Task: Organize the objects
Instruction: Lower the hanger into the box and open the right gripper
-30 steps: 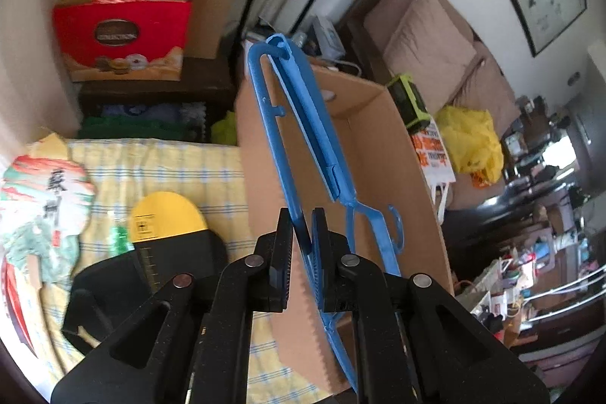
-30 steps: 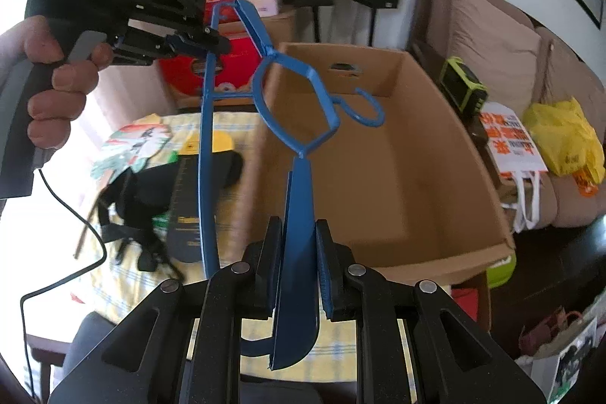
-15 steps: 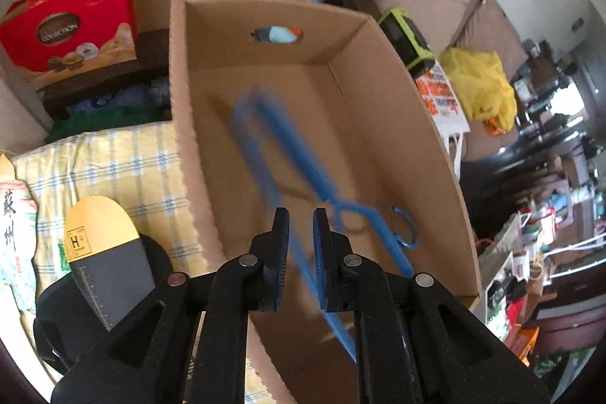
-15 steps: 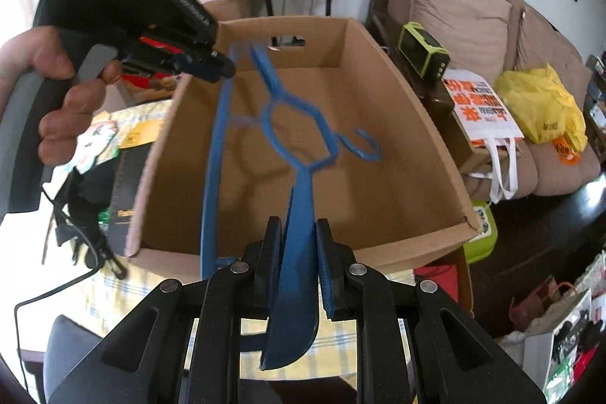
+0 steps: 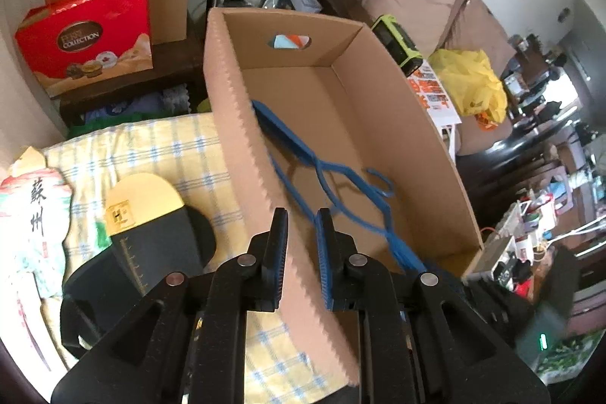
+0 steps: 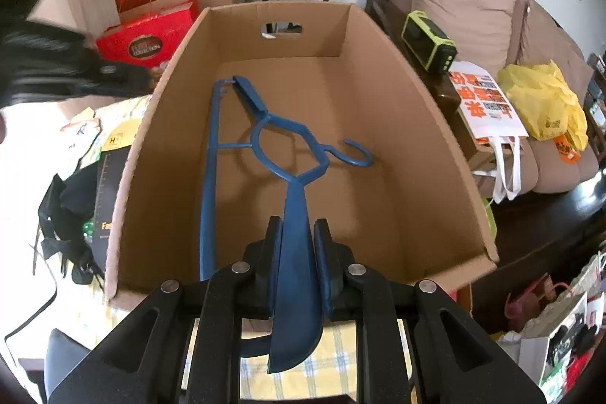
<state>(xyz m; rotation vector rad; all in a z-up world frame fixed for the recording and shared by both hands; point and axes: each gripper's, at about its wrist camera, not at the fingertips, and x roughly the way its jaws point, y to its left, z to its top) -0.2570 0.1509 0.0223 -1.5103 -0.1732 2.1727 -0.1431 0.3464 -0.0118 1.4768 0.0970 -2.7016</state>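
Note:
A blue plastic hanger (image 6: 280,139) slants down into the open cardboard box (image 6: 416,139), hook toward the right. My right gripper (image 6: 299,226) is shut on the hanger's broad near shoulder, above the box's front edge. In the left wrist view the hanger (image 5: 341,177) lies along the box's left wall (image 5: 242,124). My left gripper (image 5: 302,218) hangs over that wall's serrated edge, clear of the hanger. Its jaws are opening, with only the wall's edge showing in the gap. It appears in the right wrist view as a black blur (image 6: 75,74) to the left of the box.
On the yellow checked cloth (image 5: 181,146) left of the box lie a black and yellow flat item (image 5: 144,214) and a printed paper fan (image 5: 34,207). Red gift boxes (image 5: 87,33) stand behind. A green radio (image 6: 428,40), bags and a sofa are to the right.
The hanger went from held up in front of the box down into it. My left gripper let go of its far end and drew back over the left wall. The right grip is unchanged.

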